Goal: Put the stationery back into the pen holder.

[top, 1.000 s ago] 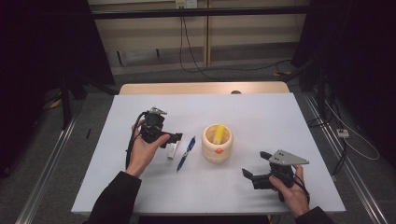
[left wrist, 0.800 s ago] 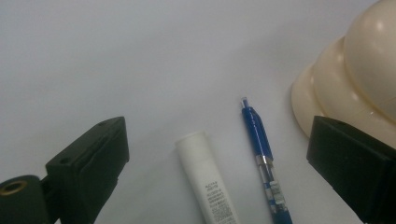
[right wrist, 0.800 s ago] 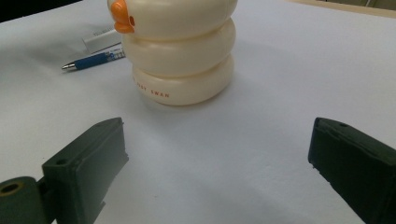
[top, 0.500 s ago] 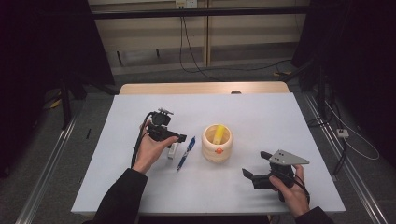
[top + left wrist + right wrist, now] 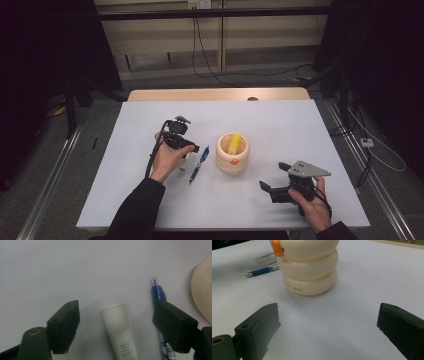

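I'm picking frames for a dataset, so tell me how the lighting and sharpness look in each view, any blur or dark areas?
High view: the white table is evenly lit, the surroundings fall nearly black. Left gripper view: soft focus, dim bluish cast, the small white plastic tube throws a faint shadow; its print is unreadable. Right gripper view: the cream ringed duck-shaped pen holder is fairly sharp, with a soft shadow at its base, while the near jaws blur.

The person's left hand (image 5: 167, 157) is holding the left gripper (image 5: 186, 148) tipped downward, jaws standing wide apart. The right hand (image 5: 311, 202) is keeping the right gripper (image 5: 270, 189) low and level, jaws spread too.
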Available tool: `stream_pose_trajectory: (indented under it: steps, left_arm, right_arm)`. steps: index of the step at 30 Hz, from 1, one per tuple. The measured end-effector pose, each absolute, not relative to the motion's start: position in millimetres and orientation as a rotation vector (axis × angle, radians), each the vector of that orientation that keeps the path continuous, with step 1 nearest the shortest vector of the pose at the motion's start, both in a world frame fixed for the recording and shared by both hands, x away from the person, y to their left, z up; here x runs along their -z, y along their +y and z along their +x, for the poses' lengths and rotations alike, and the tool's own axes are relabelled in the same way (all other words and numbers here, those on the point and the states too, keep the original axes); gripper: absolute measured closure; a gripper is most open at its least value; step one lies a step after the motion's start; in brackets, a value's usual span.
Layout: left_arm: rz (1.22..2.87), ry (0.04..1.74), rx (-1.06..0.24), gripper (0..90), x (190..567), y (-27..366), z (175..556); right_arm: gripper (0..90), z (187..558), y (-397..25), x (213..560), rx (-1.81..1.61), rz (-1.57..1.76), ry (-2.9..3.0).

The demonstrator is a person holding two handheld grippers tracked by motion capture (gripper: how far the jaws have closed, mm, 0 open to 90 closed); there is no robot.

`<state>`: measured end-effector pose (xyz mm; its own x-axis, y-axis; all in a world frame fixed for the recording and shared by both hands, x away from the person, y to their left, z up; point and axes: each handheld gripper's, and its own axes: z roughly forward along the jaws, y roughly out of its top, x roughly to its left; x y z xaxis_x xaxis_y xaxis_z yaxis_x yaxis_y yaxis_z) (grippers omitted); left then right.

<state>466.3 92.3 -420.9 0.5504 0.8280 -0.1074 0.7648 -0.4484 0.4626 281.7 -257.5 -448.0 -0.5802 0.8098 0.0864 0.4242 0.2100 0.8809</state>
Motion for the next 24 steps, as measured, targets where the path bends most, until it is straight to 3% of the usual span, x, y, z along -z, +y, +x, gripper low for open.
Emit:
stream_pose_trajectory:
  steps: [7, 17, 24]
  left_arm:
    - [2.36, 1.287, -0.179, 29.5, 426.1, 89.2, 469.0]
    - [2.389, 1.315, -0.184, 51.1, 429.0, 84.6, 470.3]
    - [2.421, 1.308, -0.204, 60.5, 429.9, 80.8, 469.9]
  right_arm:
    - [3.7, 281.6, -257.6, 448.1, -1.325, 1.149, 2.099]
    - [3.7, 281.4, -258.2, 448.0, -1.324, 1.15, 2.099]
    - [3.7, 281.6, -257.8, 448.1, -1.325, 1.151, 2.1]
